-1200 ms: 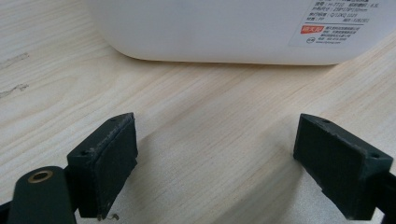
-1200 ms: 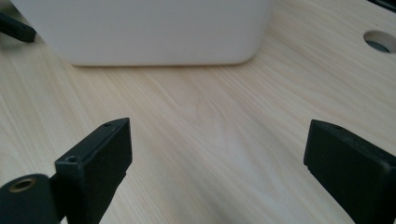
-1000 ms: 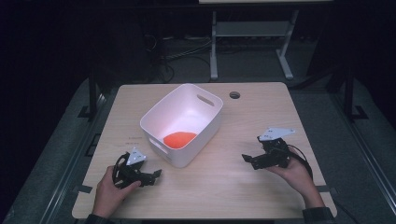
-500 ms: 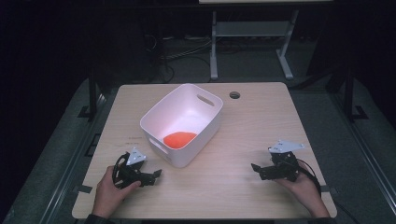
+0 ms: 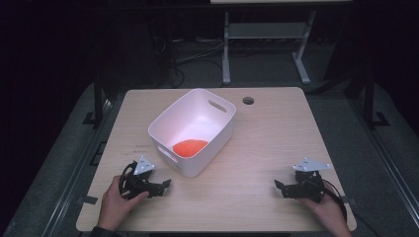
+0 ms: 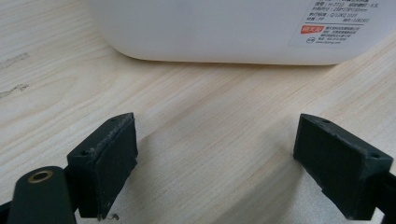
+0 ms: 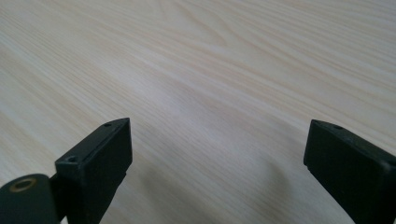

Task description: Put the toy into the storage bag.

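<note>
The left gripper (image 5: pixel 160 186) sits low at about 7 o'clock on the tabletop (image 5: pixel 267 143), held in the person's left hand (image 5: pixel 114 207), its grey three-cornered plate on top and its jaws pointing toward 3 o'clock. In the left gripper view the left gripper (image 6: pixel 215 158) is released: its two black jaws stand well apart with bare wood between them and nothing in the gap. Just ahead of those jaws is the rounded lower wall of the white bin (image 6: pixel 224 28), carrying a printed label with a red mark (image 6: pixel 334 21) at its upper right.

Moving on, the white bin (image 5: pixel 168 126) stands left of the tabletop's centre, turned at an angle, its near corner just beside the left gripper. It has slot handles in its short walls. Inside, on its floor toward the near end, lies an orange object (image 5: pixel 190 146); what it is cannot be told. At about 12 o'clock, past the bin, a small round hole (image 5: pixel 248 100) is cut into the tabletop.

At about 5 o'clock the right gripper (image 5: pixel 280 188) rests low over the wood in the right hand (image 5: pixel 328 213), well apart from the bin, jaws pointing toward 9 o'clock. The right gripper view shows the right gripper (image 7: pixel 217 158) likewise released, jaws wide, with plain pale wood grain between them.
</note>
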Motion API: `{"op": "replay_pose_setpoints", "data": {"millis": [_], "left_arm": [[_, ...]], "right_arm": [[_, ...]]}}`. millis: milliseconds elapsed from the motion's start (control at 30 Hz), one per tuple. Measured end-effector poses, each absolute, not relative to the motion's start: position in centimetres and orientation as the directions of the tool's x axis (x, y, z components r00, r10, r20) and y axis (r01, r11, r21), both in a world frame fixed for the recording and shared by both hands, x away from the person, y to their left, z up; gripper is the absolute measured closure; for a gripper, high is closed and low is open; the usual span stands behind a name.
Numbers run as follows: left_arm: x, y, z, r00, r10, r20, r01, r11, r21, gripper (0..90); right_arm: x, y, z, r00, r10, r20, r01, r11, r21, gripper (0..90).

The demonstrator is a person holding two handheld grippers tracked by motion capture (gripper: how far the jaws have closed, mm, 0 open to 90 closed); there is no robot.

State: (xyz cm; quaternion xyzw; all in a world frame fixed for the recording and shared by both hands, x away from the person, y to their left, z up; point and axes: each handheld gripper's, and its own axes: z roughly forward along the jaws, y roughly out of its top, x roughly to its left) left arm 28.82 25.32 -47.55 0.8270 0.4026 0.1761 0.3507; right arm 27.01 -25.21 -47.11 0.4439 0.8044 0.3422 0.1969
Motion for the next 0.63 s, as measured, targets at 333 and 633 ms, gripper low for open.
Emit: {"op": "replay_pose_setpoints", "data": {"millis": [333,633], "left_arm": [[28.8,25.3,-47.5,0.614,0.789,0.009,0.542,-0.43,0.722,12.7],[28.8,25.3,-47.5,0.614,0.789,0.009,0.542,-0.43,0.722,12.7]], "right_arm": [[27.0,-25.7,-48.2,-0.503,0.864,0.033,0.617,0.332,0.713,6.7],[27.0,-25.7,-48.3,-0.503,0.864,0.03,0.618,0.336,0.711,6.3]]}}
